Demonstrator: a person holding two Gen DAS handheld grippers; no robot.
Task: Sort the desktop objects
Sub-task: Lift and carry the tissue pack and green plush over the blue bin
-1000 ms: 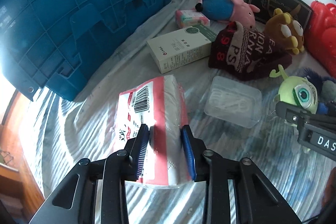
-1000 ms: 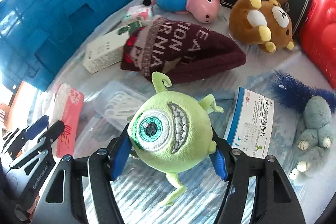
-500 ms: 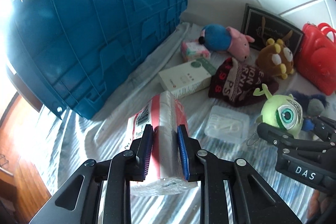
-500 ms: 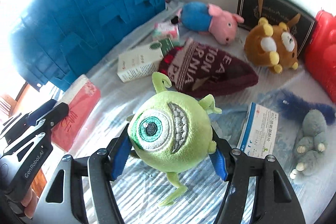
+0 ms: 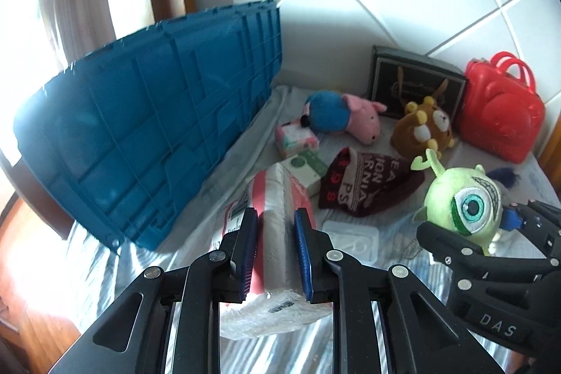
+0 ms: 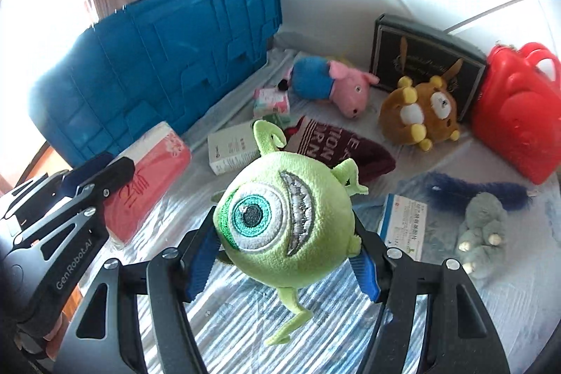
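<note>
My left gripper (image 5: 275,251) is shut on a red and white tissue pack (image 5: 277,233) and holds it lifted above the table; the pack also shows in the right wrist view (image 6: 150,177). My right gripper (image 6: 284,258) is shut on a green one-eyed plush toy (image 6: 284,216) and holds it in the air; the toy also shows in the left wrist view (image 5: 463,202). A big blue crate (image 5: 157,142) stands on the left, also in the right wrist view (image 6: 168,58).
On the striped cloth lie a pig plush (image 6: 329,83), a brown bear plush (image 6: 420,111), a maroon beanie (image 6: 336,149), a white box (image 6: 233,148), a small pink pack (image 6: 271,100), a medicine box (image 6: 403,226), a grey-blue plush (image 6: 484,230), a clear case (image 5: 354,237). A red bag (image 6: 519,128) and black box (image 6: 420,58) stand at the back.
Both grippers have risen well above the table with their loads. The tissue pack has been lifted off the cloth, and the crate's top rim has come into view.
</note>
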